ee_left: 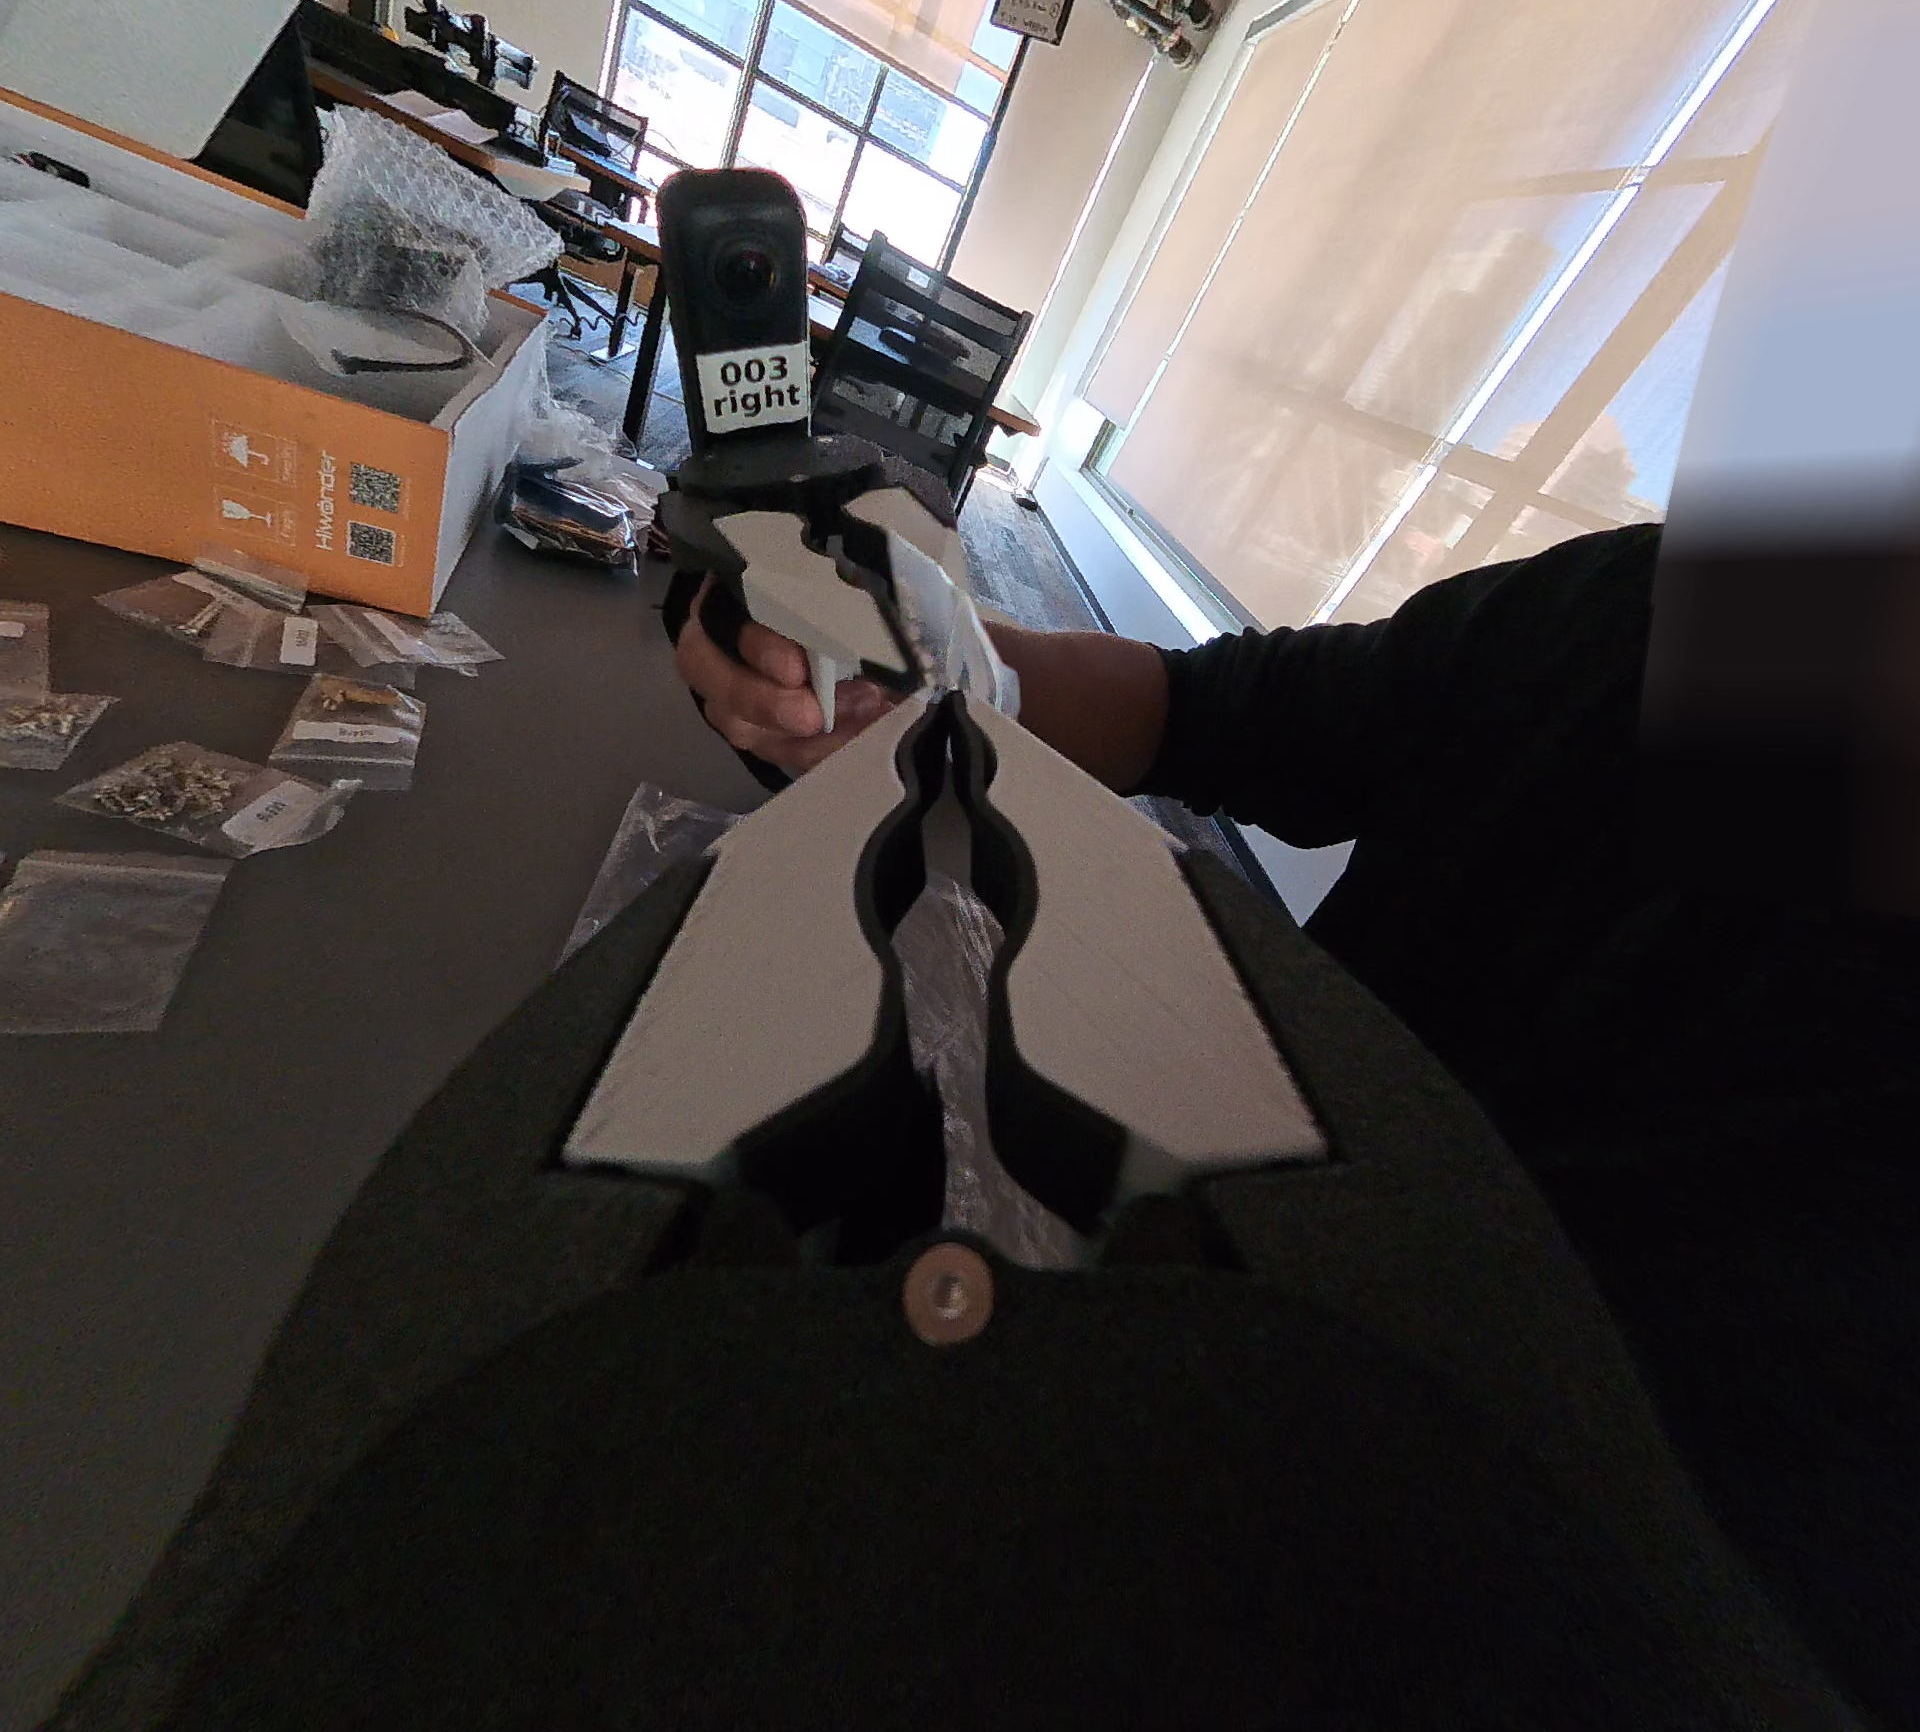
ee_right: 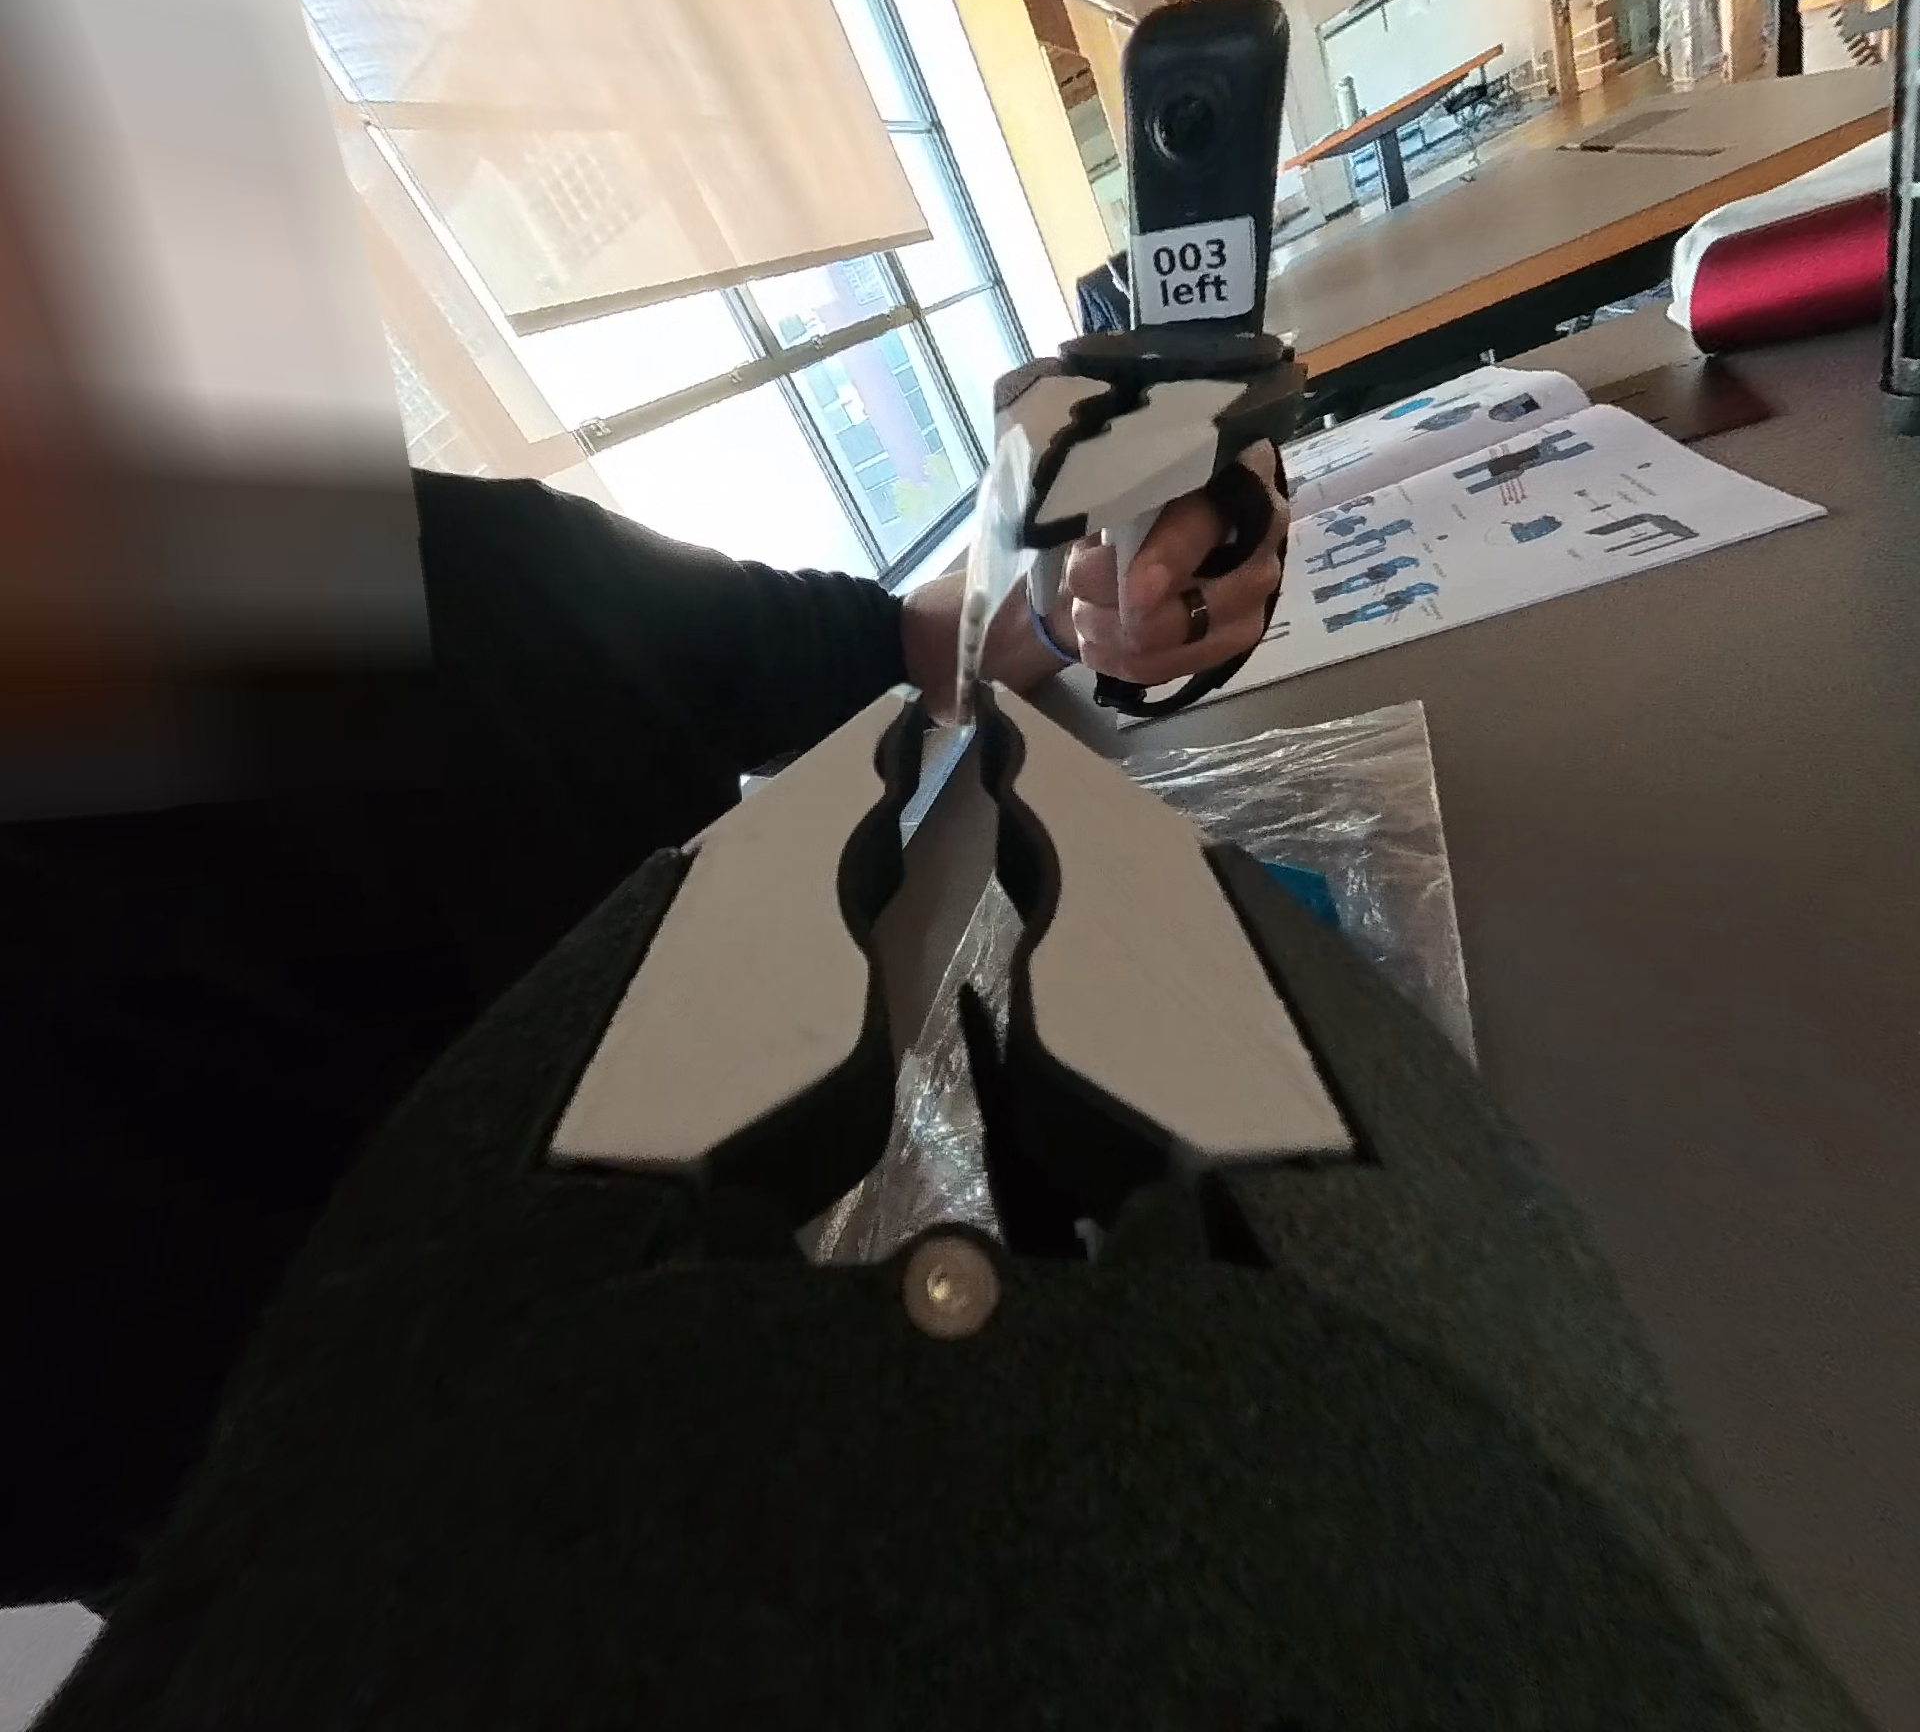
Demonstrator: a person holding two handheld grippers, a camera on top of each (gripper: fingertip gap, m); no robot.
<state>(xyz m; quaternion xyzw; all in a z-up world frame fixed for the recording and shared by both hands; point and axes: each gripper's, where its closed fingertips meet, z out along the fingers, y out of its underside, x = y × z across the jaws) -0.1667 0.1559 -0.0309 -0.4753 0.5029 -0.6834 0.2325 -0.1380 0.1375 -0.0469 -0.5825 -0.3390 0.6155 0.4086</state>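
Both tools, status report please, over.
Left tool shut on small clear bag. Right tool shut on same bag, held between them above grey table. More bags of hardware and orange box on table.

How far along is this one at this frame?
Done: the small clear bag is up off the table. In hand: left tongs and right tongs are both shut on it, tip to tip. Left: whether it is open cannot be told; other small bags lie untouched by the orange box.
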